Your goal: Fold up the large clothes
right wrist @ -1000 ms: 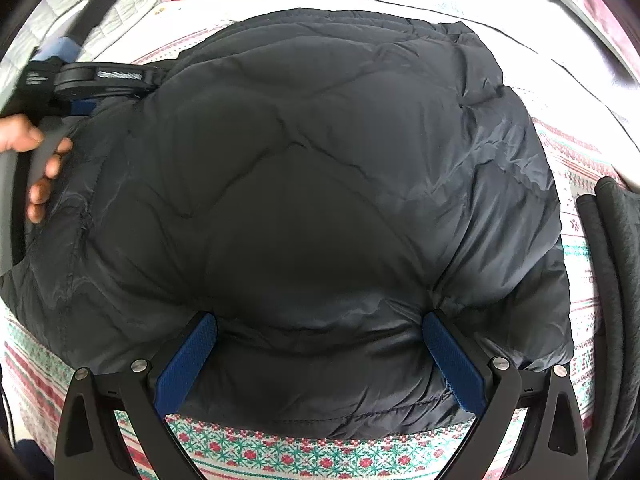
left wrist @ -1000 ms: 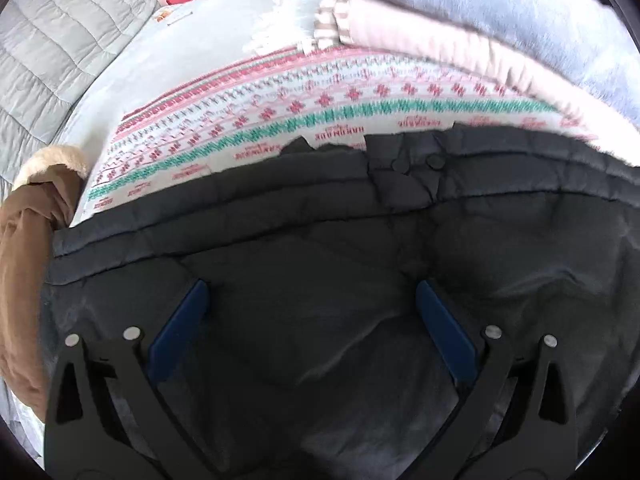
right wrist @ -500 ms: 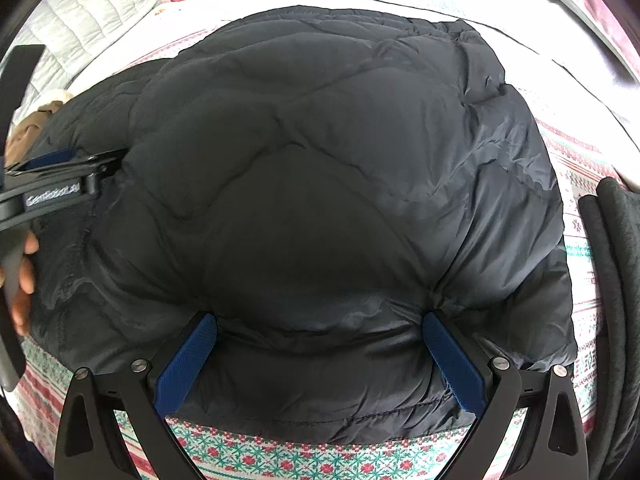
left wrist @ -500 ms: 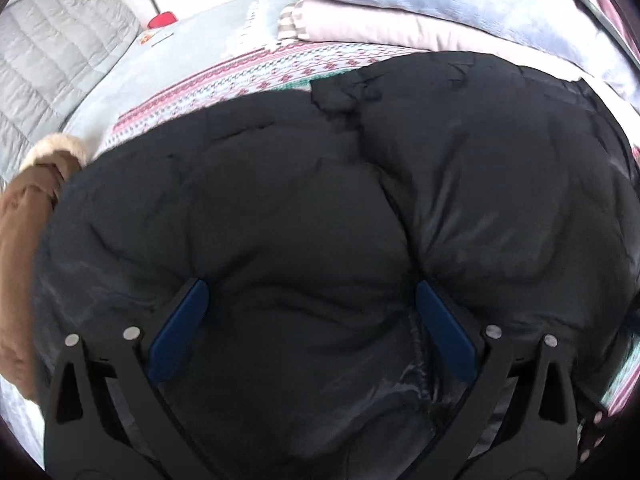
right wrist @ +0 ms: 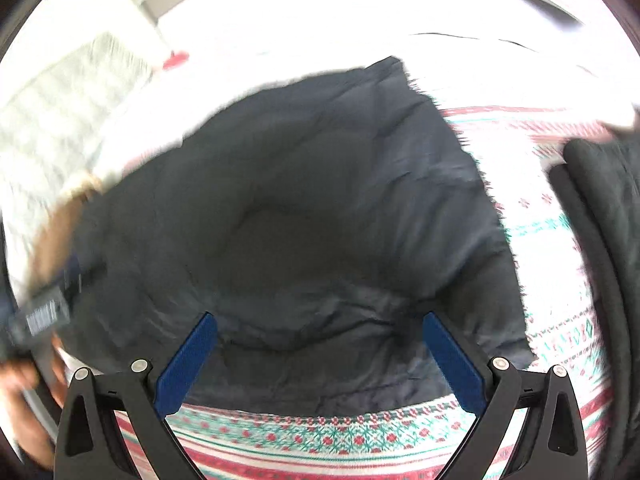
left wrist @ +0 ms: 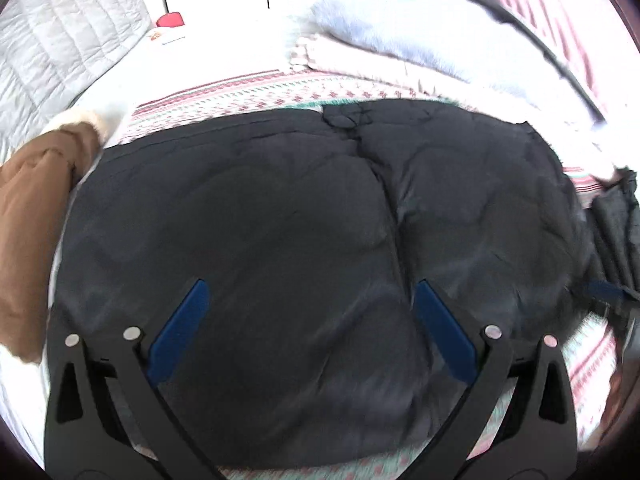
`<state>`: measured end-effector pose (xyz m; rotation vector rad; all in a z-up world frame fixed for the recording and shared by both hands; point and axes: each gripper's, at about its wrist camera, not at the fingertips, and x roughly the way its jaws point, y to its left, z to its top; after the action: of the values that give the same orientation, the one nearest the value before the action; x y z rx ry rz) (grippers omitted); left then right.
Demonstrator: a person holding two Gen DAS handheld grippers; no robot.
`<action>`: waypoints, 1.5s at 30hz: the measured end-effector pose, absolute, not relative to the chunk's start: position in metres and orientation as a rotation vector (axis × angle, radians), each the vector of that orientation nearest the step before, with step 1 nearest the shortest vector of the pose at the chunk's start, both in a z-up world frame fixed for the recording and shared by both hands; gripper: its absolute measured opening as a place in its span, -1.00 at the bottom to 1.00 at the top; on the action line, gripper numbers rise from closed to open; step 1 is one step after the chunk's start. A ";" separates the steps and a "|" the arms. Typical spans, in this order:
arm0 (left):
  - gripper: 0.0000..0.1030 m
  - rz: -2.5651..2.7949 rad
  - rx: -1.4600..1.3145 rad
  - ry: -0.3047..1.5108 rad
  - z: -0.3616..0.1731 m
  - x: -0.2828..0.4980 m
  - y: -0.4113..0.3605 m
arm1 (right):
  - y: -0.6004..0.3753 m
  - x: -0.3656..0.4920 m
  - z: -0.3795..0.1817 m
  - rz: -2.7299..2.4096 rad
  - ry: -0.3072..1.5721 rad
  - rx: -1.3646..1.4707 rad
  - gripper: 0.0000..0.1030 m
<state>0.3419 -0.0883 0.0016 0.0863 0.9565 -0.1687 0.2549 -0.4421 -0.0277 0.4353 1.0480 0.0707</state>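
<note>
A black puffer jacket (left wrist: 304, 232) lies folded and puffed up on a red, green and white patterned blanket (left wrist: 224, 100). My left gripper (left wrist: 312, 320) hovers over its near part, open, with nothing between the blue pads (left wrist: 180, 332). In the right wrist view the jacket (right wrist: 320, 220) fills the middle. My right gripper (right wrist: 320, 356) stands open over its near hem, gripping nothing. The left gripper (right wrist: 44, 312) shows blurred at the jacket's left side, held by a hand (right wrist: 20, 392). The right gripper (left wrist: 608, 296) shows blurred at the jacket's right side.
A brown coat with a pale fur trim (left wrist: 36, 208) lies left of the jacket. Stacked pale blue and pink blankets (left wrist: 400, 36) lie beyond it. A dark grey garment (right wrist: 600, 232) lies on the right. A grey quilt (left wrist: 60, 40) and a small red object (left wrist: 170, 20) are far left.
Both grippers have pulled back from the jacket, so more of the blanket shows around it. The right wrist view is now blurred by motion. The left gripper has moved down the jacket's left side.
</note>
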 end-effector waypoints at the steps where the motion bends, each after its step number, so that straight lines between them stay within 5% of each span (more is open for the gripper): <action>1: 1.00 -0.169 0.075 0.947 0.006 0.336 -0.080 | -0.455 0.251 -0.026 0.079 1.028 0.503 1.00; 7: 1.00 -0.096 -0.041 0.888 0.014 0.310 -0.006 | -0.523 0.206 -0.053 0.028 0.923 0.990 1.00; 14: 1.00 -0.041 -0.144 0.949 -0.013 0.329 0.041 | -0.515 0.183 -0.098 0.077 1.010 1.162 1.00; 26: 1.00 -0.085 -0.400 1.036 -0.041 0.335 0.073 | -0.488 0.212 -0.102 0.022 0.874 1.136 1.00; 34: 1.00 -0.102 -0.333 1.036 -0.043 0.335 0.052 | -0.488 0.212 -0.105 0.004 0.808 1.153 0.98; 38: 1.00 -0.081 -0.285 1.041 -0.048 0.335 0.045 | -0.496 0.204 -0.112 -0.021 0.780 1.203 0.70; 40: 1.00 -0.076 -0.266 1.043 -0.049 0.335 0.042 | -0.497 0.204 -0.114 -0.052 0.786 1.176 0.37; 42: 1.00 -0.077 -0.259 1.042 -0.050 0.335 0.040 | -0.499 0.203 -0.120 -0.087 0.802 1.166 -0.26; 45: 1.00 -0.082 -0.262 1.040 -0.049 0.336 0.039 | -0.502 0.196 -0.120 -0.086 0.778 1.189 -0.65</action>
<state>0.3359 0.0388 -0.0491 -0.2624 1.0399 -0.0820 0.1964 -0.5020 -0.1195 1.1889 0.7782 -0.0857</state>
